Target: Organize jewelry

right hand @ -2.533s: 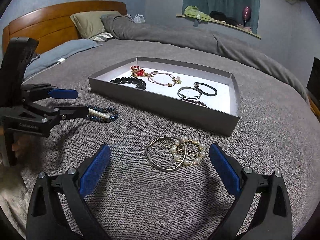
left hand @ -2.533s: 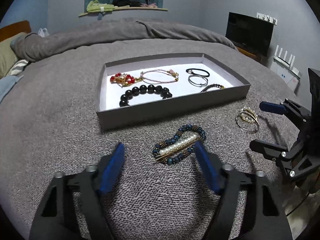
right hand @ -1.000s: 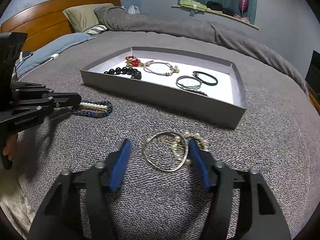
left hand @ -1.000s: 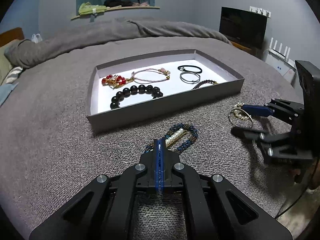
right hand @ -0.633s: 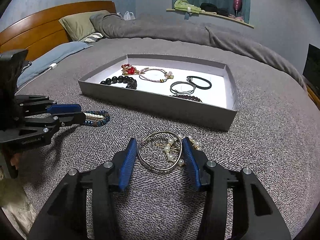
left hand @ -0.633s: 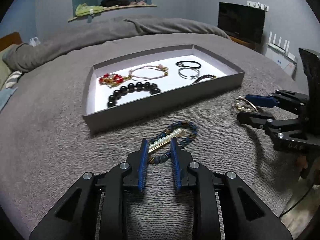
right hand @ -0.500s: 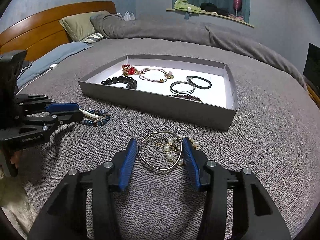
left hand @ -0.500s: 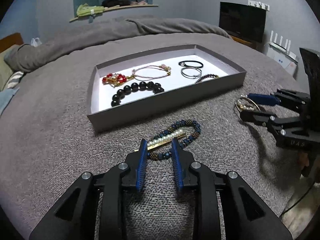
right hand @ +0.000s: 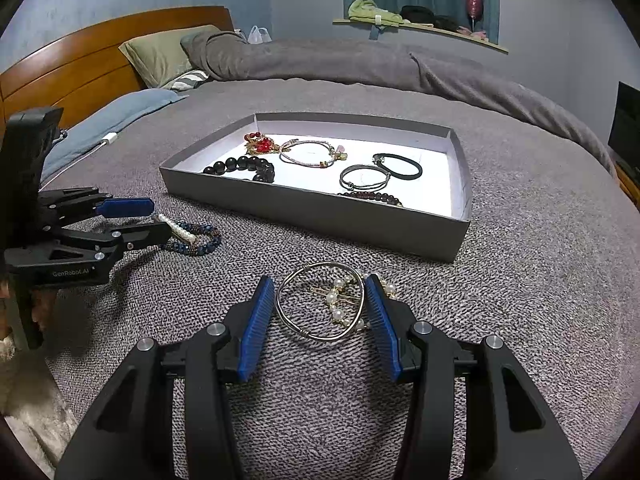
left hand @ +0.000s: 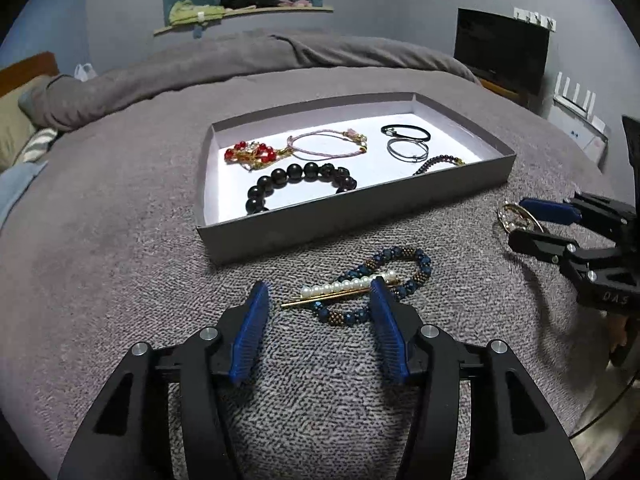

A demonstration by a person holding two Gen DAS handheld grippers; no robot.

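A grey tray [left hand: 352, 216] [right hand: 312, 212] lies on the grey bed cover and holds several bracelets and hair ties. In front of it lie a blue beaded bracelet [left hand: 416, 268] with a pearl hair pin [left hand: 344, 290], between the open pads of my left gripper [left hand: 320, 300]. To the right lies a gold bangle [right hand: 316, 304] with a pearl pin [right hand: 338, 306], between the open pads of my right gripper [right hand: 320, 300]. Each gripper also shows in the other's view, the right [left hand: 528, 222] and the left [right hand: 154, 220]. Neither holds anything.
The bed's wooden headboard [right hand: 80, 68] and pillows [right hand: 160, 56] are at the far left. A rolled grey duvet [left hand: 240, 60] lies behind the tray. A dark TV [left hand: 502, 52] stands at the right, beyond the bed edge.
My left gripper was shut a second ago and has since opened wide around the blue bracelet and pearl pin. My right gripper has narrowed around the gold bangle.
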